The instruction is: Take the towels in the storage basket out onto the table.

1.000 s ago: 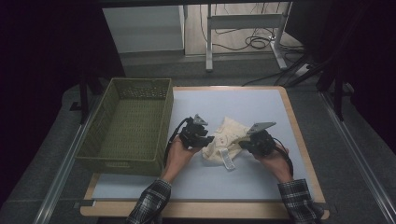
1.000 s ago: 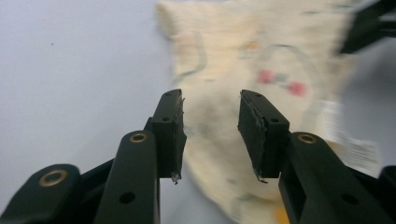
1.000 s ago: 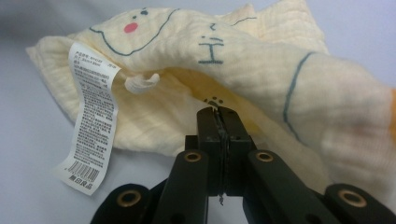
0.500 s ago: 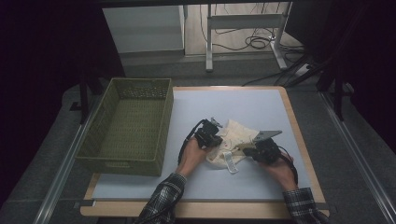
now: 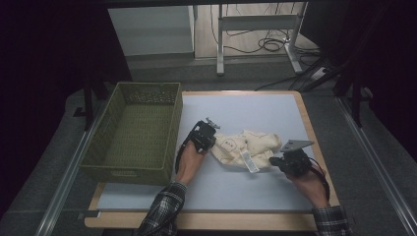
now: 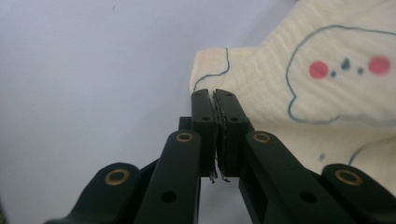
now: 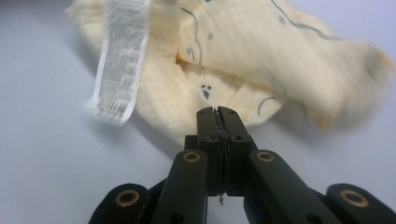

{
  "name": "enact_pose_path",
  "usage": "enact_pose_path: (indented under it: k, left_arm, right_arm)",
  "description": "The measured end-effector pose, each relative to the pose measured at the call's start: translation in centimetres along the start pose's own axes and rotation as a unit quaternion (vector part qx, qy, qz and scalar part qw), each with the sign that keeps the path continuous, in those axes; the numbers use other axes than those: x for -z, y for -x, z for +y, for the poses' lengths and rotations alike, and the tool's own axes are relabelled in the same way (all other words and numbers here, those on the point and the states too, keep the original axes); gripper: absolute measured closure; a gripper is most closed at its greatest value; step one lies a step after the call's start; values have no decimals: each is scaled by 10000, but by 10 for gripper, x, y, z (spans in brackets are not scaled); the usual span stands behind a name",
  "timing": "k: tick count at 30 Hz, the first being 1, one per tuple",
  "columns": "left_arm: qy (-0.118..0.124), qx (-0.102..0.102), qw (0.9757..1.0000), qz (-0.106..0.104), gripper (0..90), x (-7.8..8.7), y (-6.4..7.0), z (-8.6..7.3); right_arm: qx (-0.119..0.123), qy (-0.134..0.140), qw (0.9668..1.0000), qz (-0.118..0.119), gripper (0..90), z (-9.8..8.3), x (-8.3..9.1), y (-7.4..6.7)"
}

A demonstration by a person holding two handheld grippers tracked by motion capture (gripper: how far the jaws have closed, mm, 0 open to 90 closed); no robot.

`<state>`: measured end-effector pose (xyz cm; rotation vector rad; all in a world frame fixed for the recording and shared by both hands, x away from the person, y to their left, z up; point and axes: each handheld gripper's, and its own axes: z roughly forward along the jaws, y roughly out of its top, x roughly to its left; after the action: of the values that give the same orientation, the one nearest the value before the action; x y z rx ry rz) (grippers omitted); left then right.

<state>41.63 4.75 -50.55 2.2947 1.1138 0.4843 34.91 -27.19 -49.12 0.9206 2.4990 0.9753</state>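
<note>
A cream cloth [image 5: 248,142] printed with small blue-outlined faces lies crumpled on the pale blue mat [image 5: 246,105], and a white care label [image 5: 248,161] sticks out from it. My left gripper [image 5: 213,143] is at its left end. In the left gripper view the jaws [image 6: 215,93] are shut on the corner edge of the cloth [image 6: 327,102]. At the right end is my right gripper [image 5: 274,160], whose jaws [image 7: 217,110] are shut on the near hem of the cloth [image 7: 243,60] beside the label [image 7: 119,60].
A green woven basket [image 5: 129,172] stands against the mat's left edge, close to my left hand. The wooden table rim [image 5: 314,142] runs just right of my right hand. Bare mat lies beyond and in front of the cloth.
The left gripper reached right onto the cloth, then drew back left. The right gripper moved right and toward the front. The cloth now lies stretched wider between them.
</note>
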Motion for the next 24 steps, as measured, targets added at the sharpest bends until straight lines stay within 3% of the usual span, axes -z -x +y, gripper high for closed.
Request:
enact_pose_path:
  k: [3, 6, 9, 12, 19, 22, 23, 24]
  left_arm:
    - [-45, 19, 10000, 72, 869, 2, -2, -6]
    - [21, 77, 9999, -95, 815, 4, -5, -8]
    - [186, 41, 9997, -150, 700, 4, -2, -4]
    - [385, -65, 9990, -205, 594, 4, 3, 4]
    - [560, -206, 9970, -484, 418, -13, 13, 22]
    - [399, -223, 9980, -446, 427, -26, 15, 24]
    - [334, -222, 9983, -421, 453, -30, 15, 23]
    - [248, -202, 9985, -438, 505, -34, 15, 22]
  right_arm:
    - [-72, -108, 9998, -118, 898, -10, 10, -1]
    - [-153, -217, 9996, -40, 897, -23, 15, -3]
    - [-273, -55, 9996, -87, 874, -27, 22, -1]
    - [-415, 137, 9990, -77, 794, -19, 22, 6]
    - [-673, 43, 9975, -227, 571, 10, -22, 25]
    - [-854, -114, 9960, -254, 533, 14, -44, 31]
    - [-840, -201, 9958, -294, 544, 14, -51, 31]
    - [-768, -118, 9962, -395, 604, 15, -52, 29]
